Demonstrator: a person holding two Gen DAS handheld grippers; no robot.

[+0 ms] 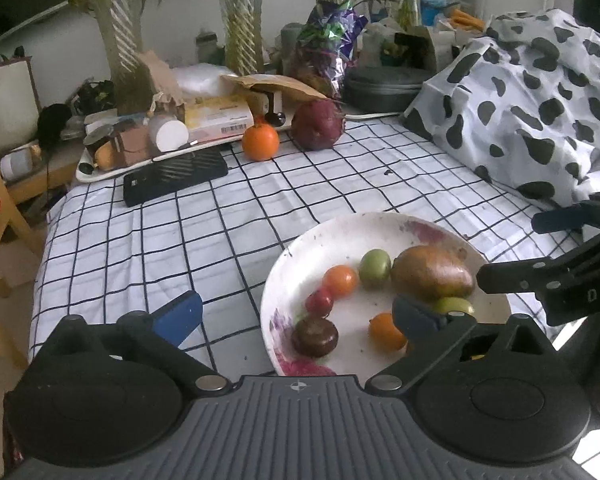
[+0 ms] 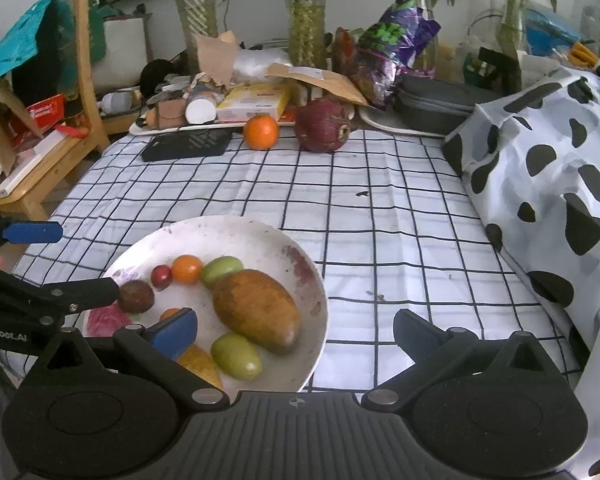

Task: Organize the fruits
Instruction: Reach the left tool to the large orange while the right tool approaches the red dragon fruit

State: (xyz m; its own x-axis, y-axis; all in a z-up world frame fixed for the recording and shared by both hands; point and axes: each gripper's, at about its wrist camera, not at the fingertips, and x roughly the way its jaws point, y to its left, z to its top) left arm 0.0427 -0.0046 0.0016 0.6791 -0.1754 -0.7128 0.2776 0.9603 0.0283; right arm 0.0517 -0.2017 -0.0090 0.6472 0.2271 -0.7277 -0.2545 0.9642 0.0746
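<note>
Your left gripper hangs over the near rim of the plate, fingers wide apart and empty; your right gripper beside it is spread and empty too. On the plate sit the mango, then the smaller green, orange, red and dark fruits. Left to fetch, I judge: the dragon fruit and orange at the counter's far edge.
</note>
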